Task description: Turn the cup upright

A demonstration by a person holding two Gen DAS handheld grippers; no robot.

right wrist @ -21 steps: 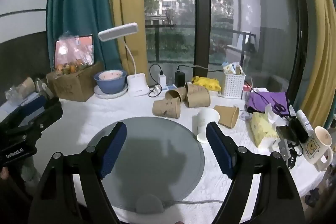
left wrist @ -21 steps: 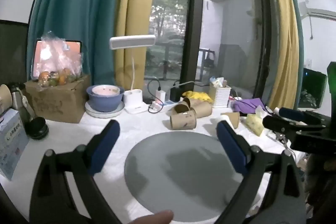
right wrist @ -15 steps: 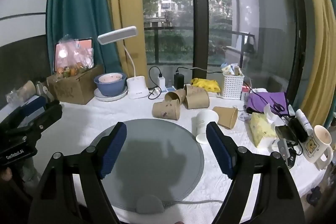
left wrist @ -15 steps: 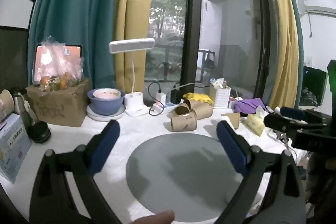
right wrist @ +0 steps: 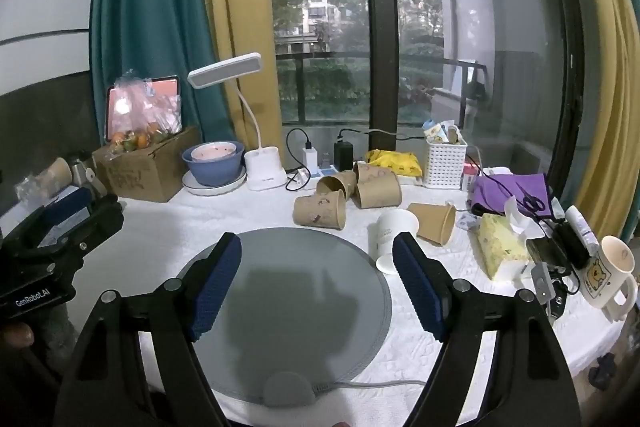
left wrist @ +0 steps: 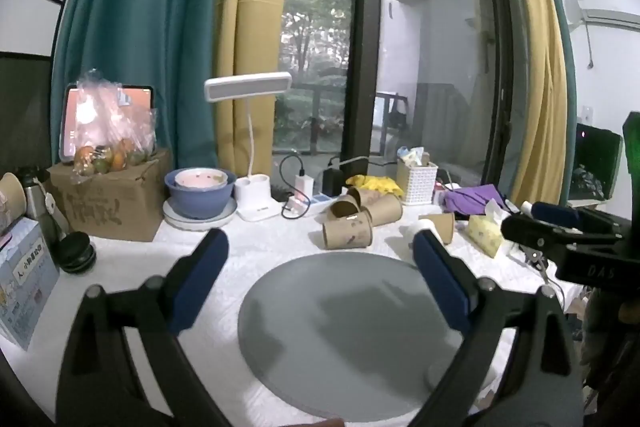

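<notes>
Several paper cups lie on their sides beyond a round grey mat (right wrist: pixel 288 291). A brown cup (right wrist: pixel 320 211) lies nearest the mat, with two more brown cups (right wrist: pixel 378 189) behind it. A white cup (right wrist: pixel 392 239) lies tipped beside another brown cup (right wrist: pixel 434 223), just past my right finger. My right gripper (right wrist: pixel 318 255) is open and empty above the mat. My left gripper (left wrist: pixel 320 251) is open and empty over the mat (left wrist: pixel 344 323); the brown cup (left wrist: pixel 347 234) lies ahead of it.
A white desk lamp (right wrist: pixel 264 171), a blue bowl (right wrist: pixel 214 165), a cardboard box (right wrist: pixel 140 171), chargers and a white basket (right wrist: pixel 445 163) line the back. A tissue pack (right wrist: pixel 502 245), purple cloth and a bear mug (right wrist: pixel 610 273) sit at right.
Both grippers have drifted slightly; the view shifts a little. Both stay open and no cup has moved.
</notes>
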